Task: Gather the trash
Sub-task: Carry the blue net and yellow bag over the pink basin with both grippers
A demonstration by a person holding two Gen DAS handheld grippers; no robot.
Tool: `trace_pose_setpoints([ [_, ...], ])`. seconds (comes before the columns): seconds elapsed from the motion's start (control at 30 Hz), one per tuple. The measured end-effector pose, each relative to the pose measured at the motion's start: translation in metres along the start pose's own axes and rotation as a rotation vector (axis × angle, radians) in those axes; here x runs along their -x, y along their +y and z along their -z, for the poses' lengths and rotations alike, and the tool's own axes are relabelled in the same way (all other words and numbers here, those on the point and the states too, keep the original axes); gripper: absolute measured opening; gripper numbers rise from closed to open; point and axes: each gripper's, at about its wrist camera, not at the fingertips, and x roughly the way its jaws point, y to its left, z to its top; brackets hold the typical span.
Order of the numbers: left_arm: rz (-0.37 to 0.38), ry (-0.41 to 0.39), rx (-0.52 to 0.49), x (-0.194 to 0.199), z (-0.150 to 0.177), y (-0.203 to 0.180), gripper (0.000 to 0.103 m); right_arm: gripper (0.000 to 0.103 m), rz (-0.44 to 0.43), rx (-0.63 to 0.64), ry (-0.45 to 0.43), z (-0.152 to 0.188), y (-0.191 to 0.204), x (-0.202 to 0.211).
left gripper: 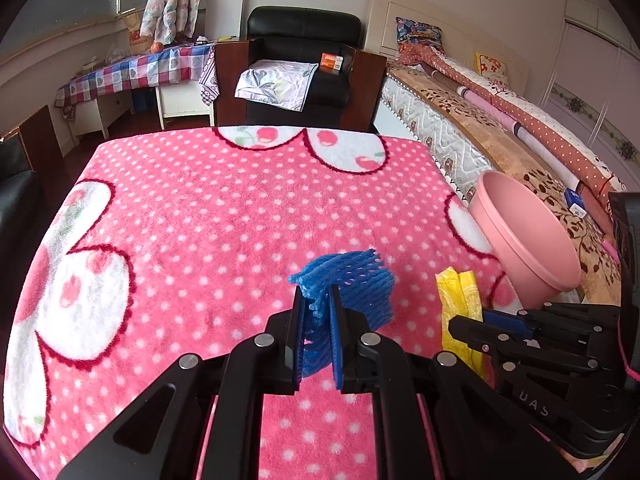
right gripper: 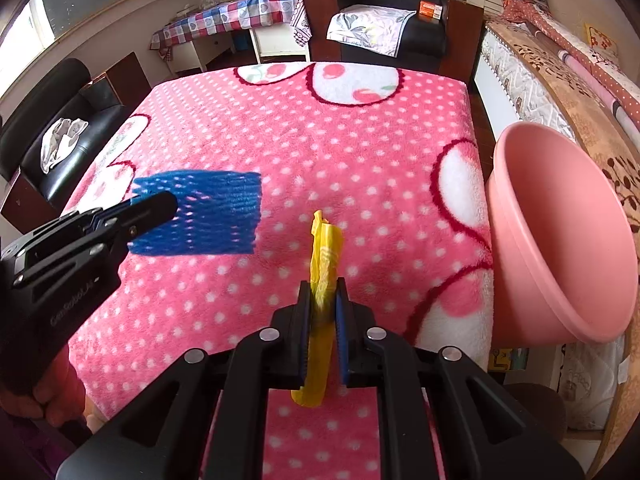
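My left gripper is shut on a blue foam net sleeve, held above the pink dotted blanket. In the right wrist view the same blue net hangs flat from the left gripper at the left. My right gripper is shut on a crumpled yellow plastic wrapper, which sticks up past the fingertips. That wrapper and the right gripper also show at the lower right of the left wrist view. A pink plastic basin stands tilted beside the blanket's right edge.
A bed with patterned bedding runs along the right behind the basin. A black armchair with a folded cloth stands beyond the blanket's far edge. Another black chair sits at the left. A checked-cloth table is at the back left.
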Motion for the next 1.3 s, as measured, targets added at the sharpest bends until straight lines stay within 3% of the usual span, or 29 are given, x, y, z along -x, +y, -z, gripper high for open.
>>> trace_pose_setpoints([
  [0.1, -0.004, 0.0, 0.002, 0.0, 0.001, 0.001, 0.01, 0.016, 0.008, -0.027, -0.008, 0.001, -0.002, -0.006],
  [0.23, -0.016, 0.002, 0.009, 0.0, 0.003, 0.003, 0.01, 0.03, -0.003, -0.052, 0.002, 0.005, -0.003, -0.01],
  [0.37, -0.026, 0.009, 0.017, -0.001, 0.003, 0.005, 0.01, 0.033, -0.007, -0.058, -0.001, 0.01, -0.003, -0.011],
  [0.63, -0.039, 0.014, 0.014, -0.002, 0.004, 0.002, 0.01, 0.032, -0.017, -0.078, -0.042, 0.016, -0.007, -0.008],
  [0.73, -0.042, 0.015, 0.014, -0.002, 0.004, 0.001, 0.01, 0.021, -0.011, -0.052, -0.072, 0.019, -0.005, -0.003],
  [0.87, -0.044, 0.01, 0.011, -0.001, 0.002, -0.002, 0.01, 0.015, 0.0, -0.028, -0.121, 0.018, -0.002, 0.008],
  [1.3, -0.021, -0.065, -0.051, 0.009, -0.03, -0.037, 0.01, 0.015, 0.029, -0.143, -0.278, 0.007, -0.042, 0.052],
])
